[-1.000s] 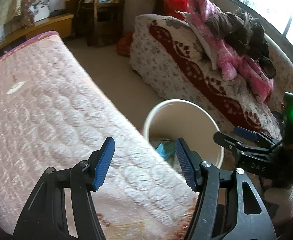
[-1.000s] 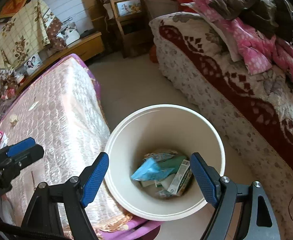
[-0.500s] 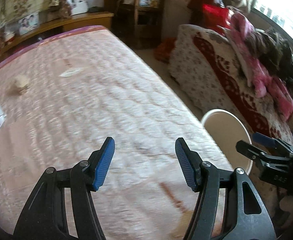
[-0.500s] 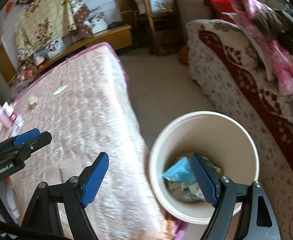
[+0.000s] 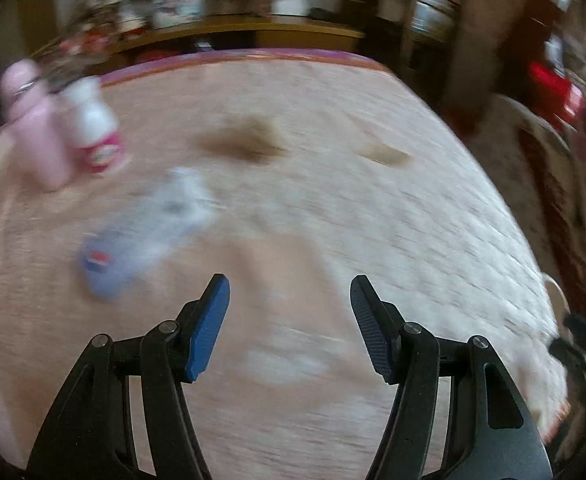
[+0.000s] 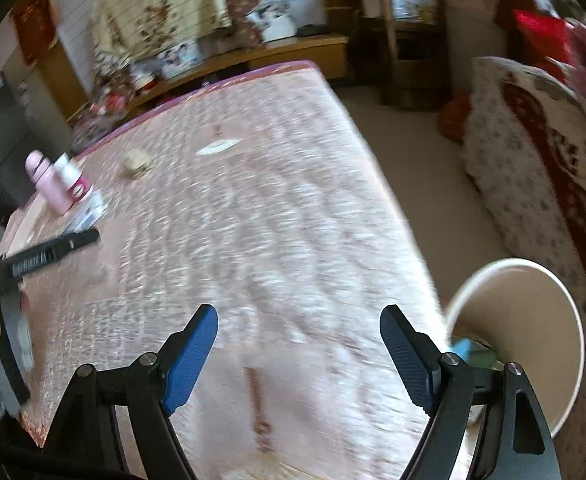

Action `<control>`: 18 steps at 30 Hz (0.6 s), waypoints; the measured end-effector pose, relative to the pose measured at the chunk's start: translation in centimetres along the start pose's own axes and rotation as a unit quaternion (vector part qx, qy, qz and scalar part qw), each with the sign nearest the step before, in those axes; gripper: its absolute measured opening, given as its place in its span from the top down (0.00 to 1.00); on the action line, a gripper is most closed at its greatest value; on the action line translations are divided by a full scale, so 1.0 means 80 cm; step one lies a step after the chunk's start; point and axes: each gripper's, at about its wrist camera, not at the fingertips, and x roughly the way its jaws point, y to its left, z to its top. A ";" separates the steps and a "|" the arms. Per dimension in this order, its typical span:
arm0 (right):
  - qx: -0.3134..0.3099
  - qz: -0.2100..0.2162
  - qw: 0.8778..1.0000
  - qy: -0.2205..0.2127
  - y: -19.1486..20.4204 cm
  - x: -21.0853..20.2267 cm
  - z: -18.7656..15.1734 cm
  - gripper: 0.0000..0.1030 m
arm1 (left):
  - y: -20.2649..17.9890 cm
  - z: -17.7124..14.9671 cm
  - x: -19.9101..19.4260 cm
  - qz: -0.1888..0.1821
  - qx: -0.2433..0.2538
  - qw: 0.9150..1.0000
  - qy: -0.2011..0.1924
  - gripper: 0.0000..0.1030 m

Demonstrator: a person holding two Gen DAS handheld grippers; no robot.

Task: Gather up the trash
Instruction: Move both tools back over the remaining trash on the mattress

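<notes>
My left gripper (image 5: 289, 320) stands open and empty over a pink quilted mattress (image 5: 373, 240). The left wrist view is blurred. Ahead and to its left lies a clear plastic bottle with a blue label (image 5: 133, 236). Farther off are a brownish lump (image 5: 249, 144) and a pale scrap (image 5: 385, 156). My right gripper (image 6: 299, 352) is open and empty above the mattress's near part (image 6: 273, 240). A white bin (image 6: 525, 304) stands on the floor to its right, with trash (image 6: 465, 348) inside. The crumpled lump (image 6: 137, 160) and white scrap (image 6: 219, 146) lie far up the mattress.
A pink bottle (image 5: 33, 136) and a white bottle with a pink label (image 5: 93, 128) stand at the mattress's far left. A second bed with a red-patterned cover (image 6: 533, 152) runs along the right. Bare floor (image 6: 421, 160) lies between the beds. A wooden shelf (image 6: 273, 52) lines the back wall.
Both views have swung left, from the bin onto the mattress. The bin has slid to the right edge of the right wrist view. The bottles and trash on the mattress have come into view.
</notes>
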 end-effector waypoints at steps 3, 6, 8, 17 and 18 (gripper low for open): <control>-0.015 0.015 1.000 0.008 0.028 0.017 0.006 0.21 | 0.057 0.020 0.008 0.038 -0.032 0.999 -0.001 0.40; -0.029 0.031 0.999 0.013 0.057 0.035 0.016 0.21 | 0.115 0.039 0.020 0.076 -0.067 0.995 -0.004 0.40; -0.037 0.042 0.998 0.017 0.076 0.048 0.026 0.21 | 0.144 0.049 0.033 0.094 -0.088 0.992 0.001 0.40; -0.087 0.082 0.992 0.030 0.156 0.106 0.074 0.21 | 0.190 0.015 0.058 0.042 -0.124 0.990 0.044 0.40; -0.092 0.083 0.992 0.029 0.163 0.111 0.078 0.21 | 0.184 0.007 0.052 0.017 -0.122 0.991 0.047 0.40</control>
